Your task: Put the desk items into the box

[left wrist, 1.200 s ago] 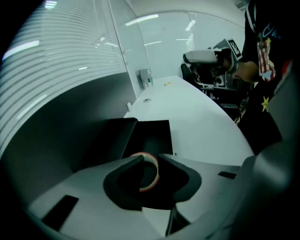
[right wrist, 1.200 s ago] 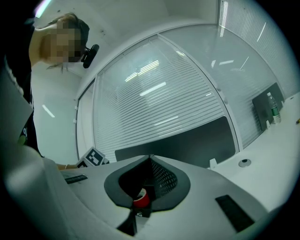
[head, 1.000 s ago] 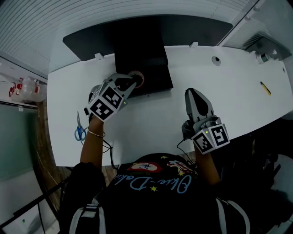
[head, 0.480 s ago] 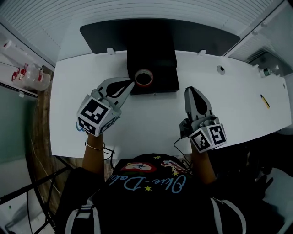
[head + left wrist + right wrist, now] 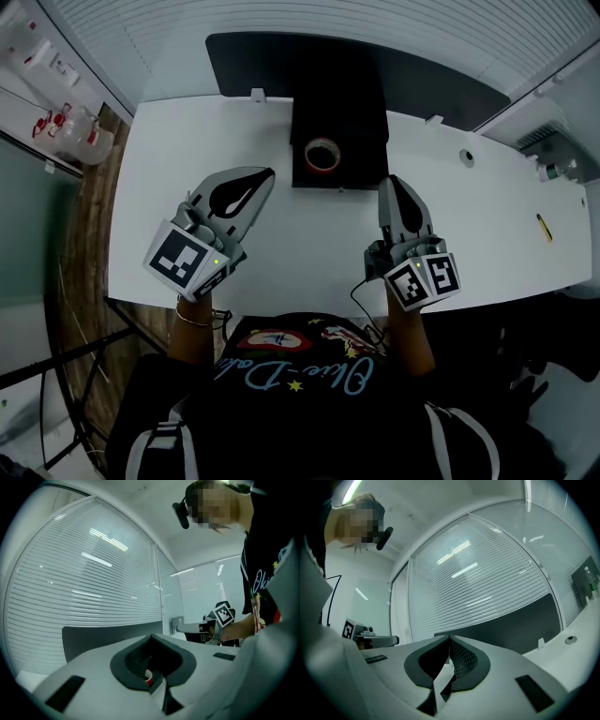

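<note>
Head view: left hand-held gripper [image 5: 268, 173] and right hand-held gripper [image 5: 392, 181] both clenched, empty; tape roll [image 5: 322, 154] in box [image 5: 362, 117] ahead.

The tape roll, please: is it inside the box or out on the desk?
Inside: the tape roll lies flat within the walls of the black box.

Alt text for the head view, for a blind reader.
A tape roll lies in a black box at the far edge of a white desk. Both the left gripper and right gripper hover nearer, shut and empty.
</note>
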The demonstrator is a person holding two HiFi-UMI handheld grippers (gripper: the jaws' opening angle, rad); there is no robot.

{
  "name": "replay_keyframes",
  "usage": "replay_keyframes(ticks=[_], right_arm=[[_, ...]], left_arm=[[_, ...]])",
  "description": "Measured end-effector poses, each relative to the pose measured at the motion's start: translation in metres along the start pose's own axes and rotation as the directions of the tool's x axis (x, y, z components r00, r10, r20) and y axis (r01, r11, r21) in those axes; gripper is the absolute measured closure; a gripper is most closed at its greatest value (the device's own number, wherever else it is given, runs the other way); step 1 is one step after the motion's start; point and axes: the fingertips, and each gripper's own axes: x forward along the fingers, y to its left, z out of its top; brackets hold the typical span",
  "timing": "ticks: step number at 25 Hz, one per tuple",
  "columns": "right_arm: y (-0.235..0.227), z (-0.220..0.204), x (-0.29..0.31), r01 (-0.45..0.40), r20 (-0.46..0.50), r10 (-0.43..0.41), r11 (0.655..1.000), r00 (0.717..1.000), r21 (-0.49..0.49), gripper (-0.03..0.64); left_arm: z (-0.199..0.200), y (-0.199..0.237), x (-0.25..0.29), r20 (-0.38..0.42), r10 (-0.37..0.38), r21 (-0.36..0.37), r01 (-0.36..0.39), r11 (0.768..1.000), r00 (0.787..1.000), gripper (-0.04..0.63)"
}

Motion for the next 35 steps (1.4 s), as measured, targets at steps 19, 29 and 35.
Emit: replay_keyframes(ticks=[19,29,35], right_arm=[[0.06,0.001,-0.021,0.0,0.02,0.001,0.997,1.0,-0.071,0.603],[0.081,0.003,-0.063,-0.082,0.015,0.082,0.996,0.996,-0.042,0.603],[0.093,-0.008,-0.096,-0.138,-0.006,0.138,0.99,0.99,-0.009,0.603]], left_arm=[[0.023,0.008,-0.074,0.101,0.034,0.057,-0.04,0.998,0.994,0.569],[0.024,-0.023,-0.112,0.085,0.181,0.079,-0.187,0.979,0.98,0.569],[0.012,-0.053,-0.148,0.054,0.295,0.091,-0.299,0.95,0.954,0.568]])
